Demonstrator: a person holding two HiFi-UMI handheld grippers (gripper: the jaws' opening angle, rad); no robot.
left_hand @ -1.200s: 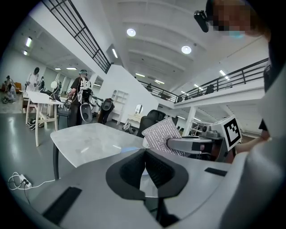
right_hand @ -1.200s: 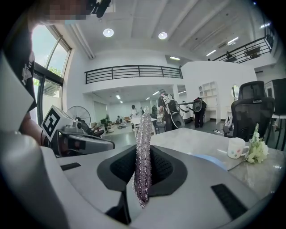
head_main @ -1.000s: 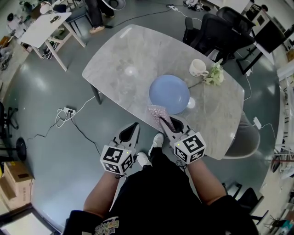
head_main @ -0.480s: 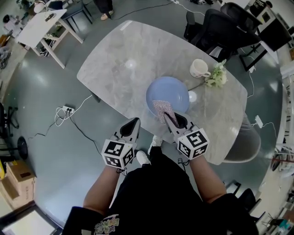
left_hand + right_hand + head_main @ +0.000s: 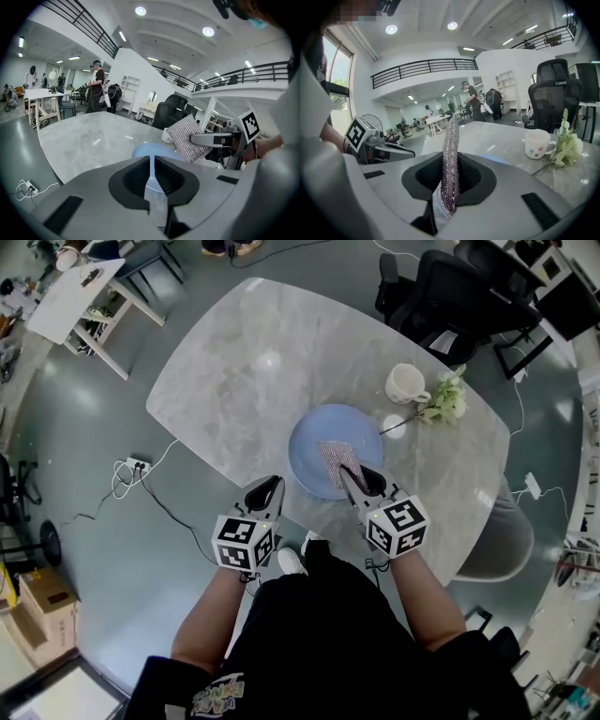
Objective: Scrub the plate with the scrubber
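A round pale-blue plate (image 5: 314, 451) lies on the grey marble table (image 5: 234, 362) near its front edge. My right gripper (image 5: 349, 474) is shut on a silvery mesh scrubber (image 5: 335, 458), which hangs over the plate's middle. The scrubber (image 5: 451, 150) stands edge-on between the right jaws, with the plate (image 5: 499, 160) behind it. My left gripper (image 5: 270, 486) is at the table's edge, left of the plate. Its jaws are opening: a narrow gap shows, with nothing between them. From the left gripper (image 5: 152, 161) I see the plate (image 5: 140, 151) ahead and the scrubber (image 5: 187, 138).
A white mug (image 5: 405, 382) and a sprig of white flowers (image 5: 442, 399) sit beyond the plate at the right. A black office chair (image 5: 450, 296) stands at the table's far side and a grey chair (image 5: 502, 531) at its right. Cables lie on the floor (image 5: 141, 470).
My right gripper has carried the scrubber forward from the plate's near rim to over its middle. The left gripper has come closer to the table's edge.
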